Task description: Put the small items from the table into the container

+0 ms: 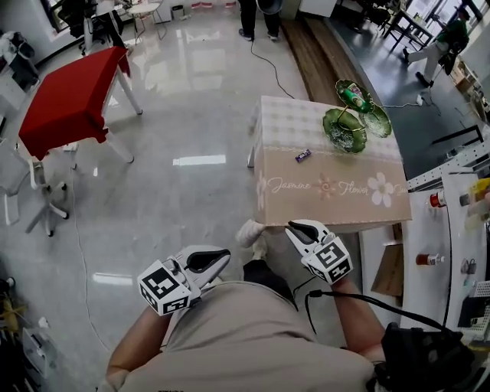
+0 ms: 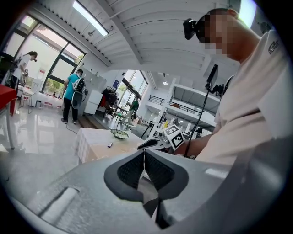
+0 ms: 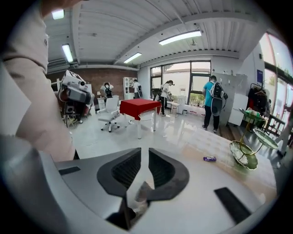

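Note:
A small purple wrapped item (image 1: 303,155) lies alone on the table (image 1: 337,191) with the flowered cloth. It also shows in the right gripper view, the purple item (image 3: 209,159), and far off in the left gripper view, the purple item (image 2: 110,145). The green tiered dish (image 1: 346,130) stands at the table's far right, seen too as the green dish (image 3: 242,157). My right gripper (image 1: 295,228) hovers at the table's near edge, its jaws (image 3: 144,155) a narrow slit apart and empty. My left gripper (image 1: 224,255) hangs lower left, off the table, shut (image 2: 144,153) on nothing.
A red-covered table (image 1: 69,99) and a white chair (image 1: 38,199) stand to the left on the glossy floor. A white shelf unit with bottles (image 1: 452,230) flanks the table's right side, with a cardboard box (image 1: 390,268) beside it. People stand at the far end (image 1: 260,15).

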Demonstrator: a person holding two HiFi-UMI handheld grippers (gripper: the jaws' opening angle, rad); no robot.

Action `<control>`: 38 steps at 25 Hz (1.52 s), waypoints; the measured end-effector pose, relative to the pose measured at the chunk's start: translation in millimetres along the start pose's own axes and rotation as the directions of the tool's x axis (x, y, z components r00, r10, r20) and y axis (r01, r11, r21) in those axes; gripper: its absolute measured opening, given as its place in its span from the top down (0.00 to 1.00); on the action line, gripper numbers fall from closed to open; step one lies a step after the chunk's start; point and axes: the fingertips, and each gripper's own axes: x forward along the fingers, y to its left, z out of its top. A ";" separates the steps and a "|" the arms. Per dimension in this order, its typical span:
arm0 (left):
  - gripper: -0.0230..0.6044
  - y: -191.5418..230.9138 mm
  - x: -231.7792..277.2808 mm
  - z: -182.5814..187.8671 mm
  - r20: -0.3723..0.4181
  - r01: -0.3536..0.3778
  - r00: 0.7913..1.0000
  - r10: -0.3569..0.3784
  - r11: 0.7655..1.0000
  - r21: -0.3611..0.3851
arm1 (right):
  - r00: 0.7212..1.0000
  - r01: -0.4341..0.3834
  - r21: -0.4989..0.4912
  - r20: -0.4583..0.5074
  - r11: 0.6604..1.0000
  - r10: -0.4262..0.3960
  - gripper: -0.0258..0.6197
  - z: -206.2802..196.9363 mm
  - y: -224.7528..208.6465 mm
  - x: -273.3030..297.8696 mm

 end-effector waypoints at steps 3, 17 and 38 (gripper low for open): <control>0.95 14.4 14.8 5.8 0.003 -0.014 1.000 0.014 1.000 -0.020 | 0.997 0.030 -0.078 -0.062 0.996 -0.035 0.79 -19.4 -50.7 13.1; 0.95 63.4 106.5 51.0 -0.001 -0.117 0.993 0.117 0.989 -0.090 | 0.957 -0.113 -0.377 -0.289 0.919 -0.001 0.73 -67.7 -225.6 94.9; 0.95 109.1 174.9 70.8 -0.047 -0.288 0.958 0.284 0.947 -0.140 | 0.823 -0.466 -0.517 -0.552 0.718 0.136 0.67 -127.4 -321.7 185.7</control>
